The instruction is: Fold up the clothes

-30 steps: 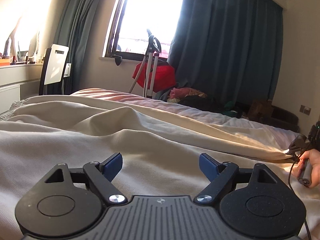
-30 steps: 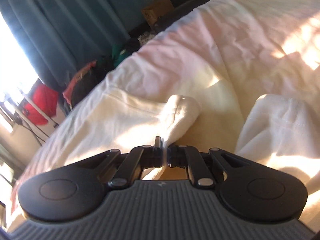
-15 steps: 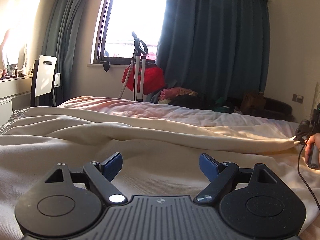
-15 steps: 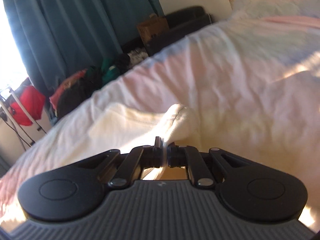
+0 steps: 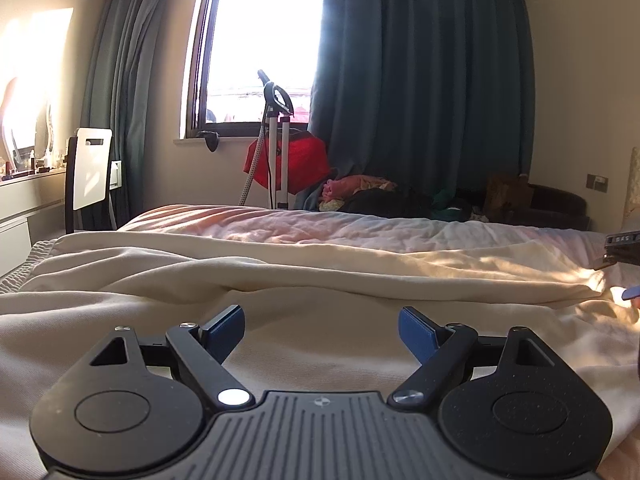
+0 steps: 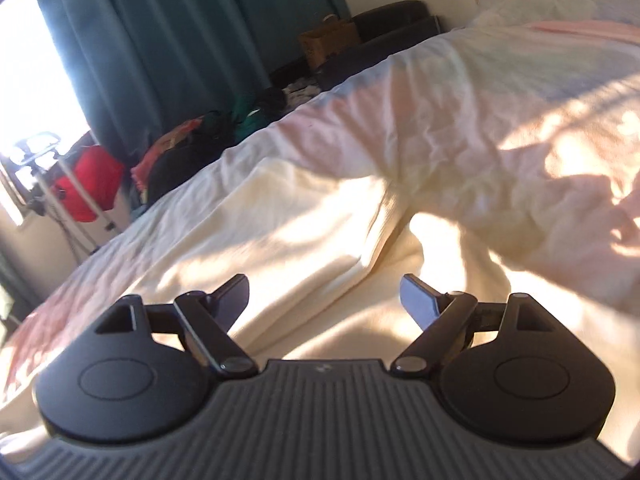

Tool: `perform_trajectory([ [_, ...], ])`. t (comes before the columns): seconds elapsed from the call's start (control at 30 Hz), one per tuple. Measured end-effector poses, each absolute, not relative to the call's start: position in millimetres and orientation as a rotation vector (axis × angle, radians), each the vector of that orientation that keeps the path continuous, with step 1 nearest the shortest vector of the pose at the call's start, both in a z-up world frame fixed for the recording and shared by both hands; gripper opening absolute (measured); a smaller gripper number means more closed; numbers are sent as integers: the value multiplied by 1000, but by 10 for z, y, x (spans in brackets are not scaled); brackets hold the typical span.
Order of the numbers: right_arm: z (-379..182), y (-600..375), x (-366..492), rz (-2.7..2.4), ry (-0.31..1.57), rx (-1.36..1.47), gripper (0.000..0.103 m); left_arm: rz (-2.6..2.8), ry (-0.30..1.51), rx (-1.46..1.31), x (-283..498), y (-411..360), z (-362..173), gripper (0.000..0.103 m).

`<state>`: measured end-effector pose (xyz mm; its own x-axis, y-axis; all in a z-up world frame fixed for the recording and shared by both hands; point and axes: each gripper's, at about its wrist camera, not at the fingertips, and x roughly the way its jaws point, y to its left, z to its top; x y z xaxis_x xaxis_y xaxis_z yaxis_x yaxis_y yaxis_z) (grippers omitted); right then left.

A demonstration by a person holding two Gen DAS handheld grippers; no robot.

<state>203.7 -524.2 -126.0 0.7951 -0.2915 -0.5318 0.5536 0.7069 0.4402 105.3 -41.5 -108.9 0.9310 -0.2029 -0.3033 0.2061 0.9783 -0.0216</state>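
The right gripper [image 6: 322, 292] is standing wide, its jaws having just been opening, and nothing is sitting between them now; the cream garment [image 6: 280, 216] is lying just ahead of it on the bed [image 6: 460, 92]. The left gripper [image 5: 320, 328] is also gaping empty over the same cloth. The fold edge is looking blurred, so its exact line is perhaps uncertain.

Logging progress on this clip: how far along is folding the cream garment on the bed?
Done: one fold, with the cream garment lying doubled on the bed. In hand: nothing; the right hand-held gripper has just opened off the cloth, and the left hand-held gripper is open. Left: further folds; it remains long and wide.
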Motion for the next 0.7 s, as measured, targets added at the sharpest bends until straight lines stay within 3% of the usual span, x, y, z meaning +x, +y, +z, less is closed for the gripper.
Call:
perform_trajectory([
  [0.23,-994,-5011,1540,-478,459,813,84,-245,302,40,847,-446,-1003,89],
  [0.5,-1160,-4857,1461,-341,420,953,85,-240,352,55,798,-514,-1018,90],
  [0.57,-1221,-4908,1573,-325,399,958,75,-235,360,47,782,-508,-1013,90],
  [0.7,-1410,-5129,1811,-331,352,983,74,-224,379,24,797,-486,-1020,91],
])
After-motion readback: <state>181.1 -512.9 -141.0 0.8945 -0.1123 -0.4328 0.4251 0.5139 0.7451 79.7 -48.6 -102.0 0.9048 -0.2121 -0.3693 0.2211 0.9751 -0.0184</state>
